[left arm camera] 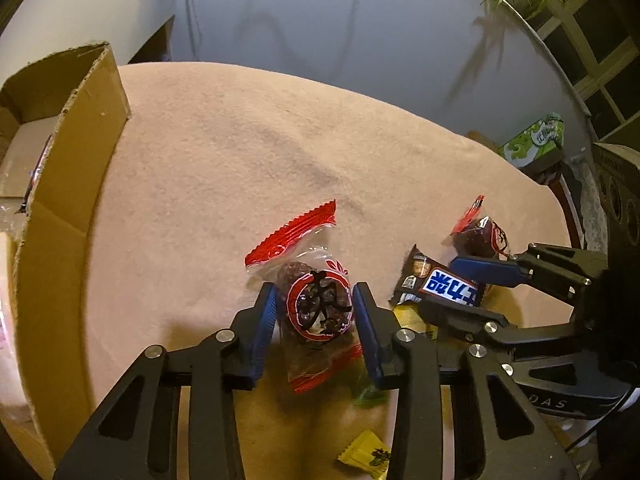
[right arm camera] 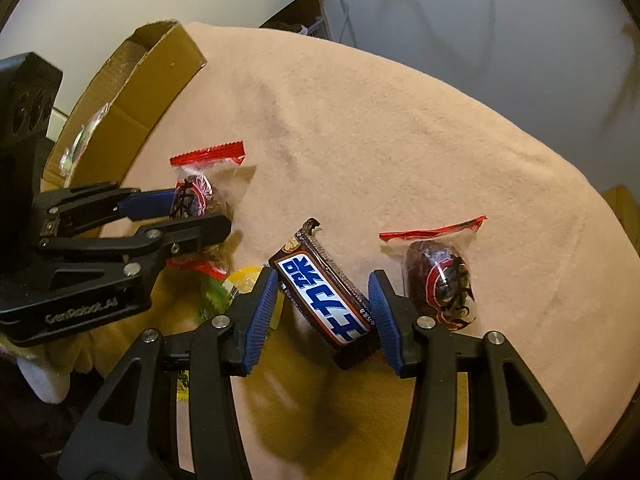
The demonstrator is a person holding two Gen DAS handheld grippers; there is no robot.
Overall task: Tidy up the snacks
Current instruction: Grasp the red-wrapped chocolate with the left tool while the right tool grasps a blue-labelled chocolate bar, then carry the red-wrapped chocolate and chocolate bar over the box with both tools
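A clear packet with red sealed ends and a dark fruit inside (left arm camera: 318, 300) lies on the pink cloth (left arm camera: 240, 140). My left gripper (left arm camera: 316, 320) points down over it, with both blue pads against the packet's sides. The right wrist view shows that left gripper (right arm camera: 200, 212) from the side, clamped on the same packet (right arm camera: 196, 194). A brown chocolate bar with a blue and white label (right arm camera: 324, 300) sits slantwise between the pads of my right gripper (right arm camera: 324, 310), which is shut on it. A second fruit packet (right arm camera: 440, 280) lies just right of the bar.
An open cardboard box (left arm camera: 72, 200) with some packets inside stands at the cloth's left edge. Yellow candies (left arm camera: 366, 456) and a green wrapper (left arm camera: 368, 396) lie near the front edge. A green carton (left arm camera: 536, 140) sits beyond the table's right side.
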